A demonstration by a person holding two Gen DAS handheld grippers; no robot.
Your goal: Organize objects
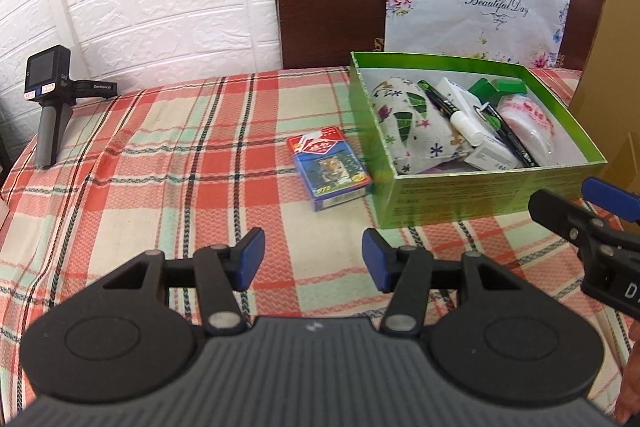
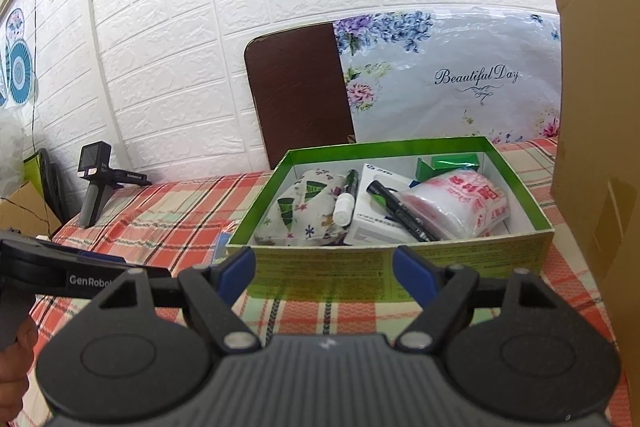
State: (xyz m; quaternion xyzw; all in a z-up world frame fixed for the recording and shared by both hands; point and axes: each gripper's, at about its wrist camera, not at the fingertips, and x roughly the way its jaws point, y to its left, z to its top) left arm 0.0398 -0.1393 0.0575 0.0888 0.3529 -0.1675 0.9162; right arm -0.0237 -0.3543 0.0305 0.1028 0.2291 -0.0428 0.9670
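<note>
Left gripper [image 1: 313, 259] hangs low over the desk [image 1: 120, 195] with its blue-padded fingers [image 1: 251, 257] spread wide and nothing between them. Dead ahead of the gap and a touch beyond the fingertips lies the small blue-and-red cardboard pack of playing cards [image 1: 330, 173], flat on the red-and-green plaid cloth, well apart from the pads and just beside the near-left wall of the open green cardboard box [image 1: 472, 201].

Right gripper [image 2: 325, 273] is empty too, fingers [image 2: 412, 277] parted, squared up to the box's front wall, which sits just past the tips. Inside the box: a white fabric pouch with green leaf print [image 2: 304, 209], a black marker pen [image 2: 400, 213], a white carton [image 2: 374, 227], a pink-printed plastic packet [image 2: 460, 203], a small white bottle [image 2: 344, 209].

By my reckoning the card pack is the last loose item, so the step in hand looks like the approach to it. The next move calls for the left fingers to go forward and down, straddle the pack across its narrow sides, close firmly, then lift it over the green rim. The pack is slick and lies flat, so a shallow pinch could slip.
</note>
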